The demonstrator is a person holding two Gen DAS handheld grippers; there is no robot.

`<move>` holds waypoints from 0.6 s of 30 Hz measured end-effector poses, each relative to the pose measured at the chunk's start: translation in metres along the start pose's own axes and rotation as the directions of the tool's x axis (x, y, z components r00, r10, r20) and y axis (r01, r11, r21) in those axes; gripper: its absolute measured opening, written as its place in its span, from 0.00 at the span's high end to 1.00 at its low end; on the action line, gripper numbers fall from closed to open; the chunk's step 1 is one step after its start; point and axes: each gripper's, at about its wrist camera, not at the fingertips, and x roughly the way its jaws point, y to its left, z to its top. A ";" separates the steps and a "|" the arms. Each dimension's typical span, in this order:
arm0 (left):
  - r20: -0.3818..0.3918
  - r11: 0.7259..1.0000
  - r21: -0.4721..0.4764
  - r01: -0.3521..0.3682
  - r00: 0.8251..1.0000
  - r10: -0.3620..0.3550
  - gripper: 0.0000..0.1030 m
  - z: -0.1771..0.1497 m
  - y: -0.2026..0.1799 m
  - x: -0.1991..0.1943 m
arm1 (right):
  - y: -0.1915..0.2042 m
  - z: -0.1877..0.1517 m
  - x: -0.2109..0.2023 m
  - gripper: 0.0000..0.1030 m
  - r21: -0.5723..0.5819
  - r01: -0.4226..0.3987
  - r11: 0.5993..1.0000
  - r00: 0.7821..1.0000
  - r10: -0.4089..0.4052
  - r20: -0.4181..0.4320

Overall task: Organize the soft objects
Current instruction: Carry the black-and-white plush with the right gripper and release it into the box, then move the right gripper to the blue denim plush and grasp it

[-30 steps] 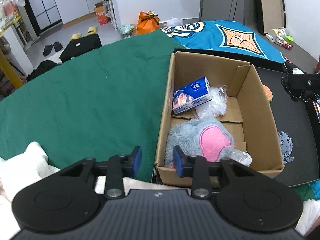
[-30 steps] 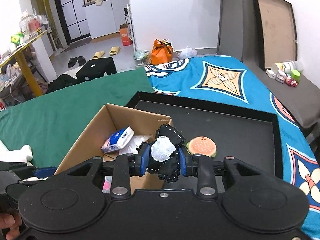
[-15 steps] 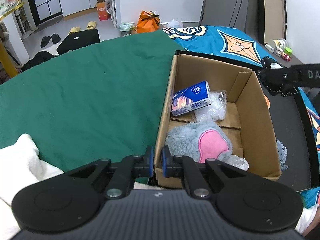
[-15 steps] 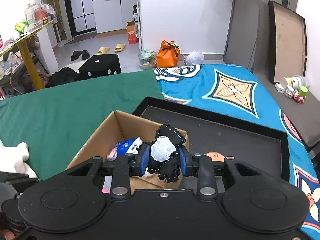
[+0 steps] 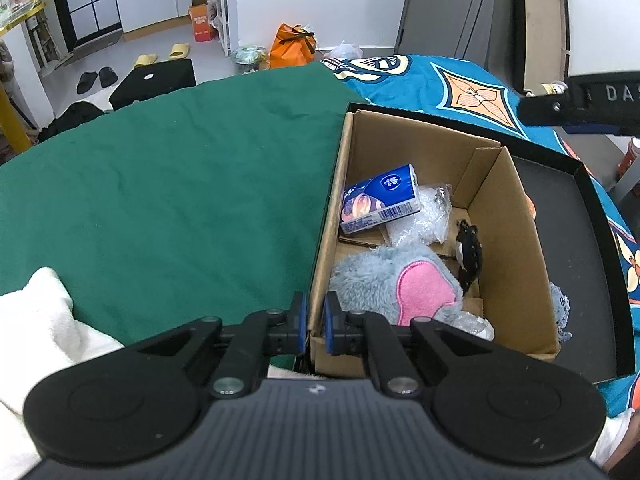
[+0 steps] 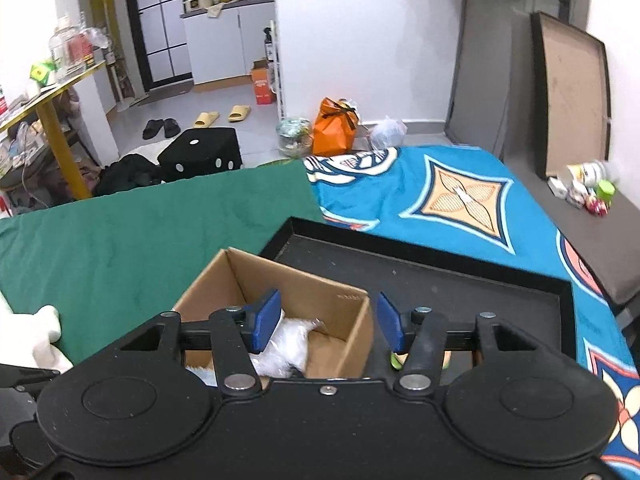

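Note:
An open cardboard box (image 5: 516,216) stands in a black tray (image 5: 600,240). Inside lie a blue tissue pack (image 5: 380,204), a clear plastic bag (image 5: 424,216), a grey and pink plush (image 5: 396,280) and a black and white soft toy (image 5: 469,250) by the right wall. My left gripper (image 5: 315,320) is shut on the box's near left wall. My right gripper (image 6: 327,322) is open and empty above the box (image 6: 320,300); it also shows in the left wrist view (image 5: 580,102).
A green cloth (image 5: 160,200) covers the left of the surface, a blue patterned cloth (image 6: 440,196) the right. A white towel (image 5: 36,320) lies near left. A grey lacy item (image 5: 560,308) and an orange toy (image 5: 530,204) lie in the tray beside the box.
My left gripper closed on the box wall. My right gripper opened and let go of the black and white soft toy, which now lies inside the box.

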 end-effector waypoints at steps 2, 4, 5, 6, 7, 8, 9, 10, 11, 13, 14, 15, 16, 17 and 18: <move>0.008 0.999 0.027 -0.018 1.000 0.017 0.92 -0.001 -0.005 -0.002 | -0.008 -0.005 -0.001 0.48 0.011 0.007 1.000 1.000 -0.007 -0.011; 0.014 0.999 0.043 -0.028 1.000 0.028 0.92 -0.001 -0.008 -0.003 | -0.017 -0.011 -0.002 0.48 0.031 0.013 0.999 1.000 -0.012 -0.024; 0.017 0.998 0.046 -0.030 0.999 0.029 0.92 -0.001 -0.009 -0.004 | -0.020 -0.012 -0.002 0.48 0.038 0.014 0.999 1.000 -0.013 -0.028; 0.018 0.998 0.046 -0.030 0.999 0.030 0.92 -0.001 -0.008 -0.004 | -0.024 -0.015 -0.003 0.48 0.046 0.016 0.999 0.999 -0.015 -0.031; 0.018 0.998 0.046 -0.032 0.999 0.031 0.92 -0.002 -0.009 -0.004 | -0.027 -0.017 -0.004 0.48 0.051 0.017 0.999 0.999 -0.015 -0.033; 0.017 0.998 0.048 -0.034 0.999 0.033 0.92 -0.002 -0.009 -0.005 | -0.031 -0.019 -0.004 0.48 0.057 0.017 0.998 0.999 -0.015 -0.036; 0.017 0.998 0.052 -0.037 0.999 0.037 0.92 -0.002 -0.010 -0.005 | -0.034 -0.021 -0.005 0.48 0.063 0.017 0.998 0.999 -0.015 -0.040; 0.017 0.997 0.059 -0.043 0.999 0.042 0.92 -0.002 -0.012 -0.005 | -0.038 -0.023 -0.005 0.48 0.072 0.016 0.997 0.999 -0.013 -0.044; 0.016 0.997 0.066 -0.046 0.999 0.045 0.92 -0.002 -0.013 -0.006 | -0.041 -0.025 -0.006 0.48 0.078 0.014 0.997 0.999 -0.010 -0.046; 0.014 0.995 0.080 -0.052 0.999 0.051 0.91 -0.001 -0.015 -0.006 | -0.047 -0.028 -0.007 0.48 0.088 0.009 0.996 0.999 -0.005 -0.048; 0.012 0.995 0.086 -0.054 0.999 0.053 0.91 -0.001 -0.016 -0.007 | -0.049 -0.030 -0.008 0.48 0.089 0.007 0.996 0.999 -0.002 -0.049; 0.010 0.994 0.089 -0.056 0.998 0.055 0.91 -0.001 -0.016 -0.008 | -0.052 -0.032 -0.008 0.48 0.091 0.004 0.996 0.999 0.000 -0.052; 0.008 0.994 0.093 -0.058 0.998 0.057 0.91 0.000 -0.017 -0.008 | -0.055 -0.034 -0.008 0.48 0.096 0.002 0.995 0.998 0.003 -0.057; 0.004 0.994 0.097 -0.058 0.998 0.058 0.90 0.000 -0.017 -0.009 | -0.058 -0.037 -0.007 0.48 0.102 0.001 0.995 0.998 0.006 -0.063; 0.002 0.993 0.100 -0.055 0.998 0.055 0.89 0.000 -0.017 -0.010 | -0.060 -0.039 -0.006 0.48 0.108 -0.001 0.994 0.998 0.009 -0.068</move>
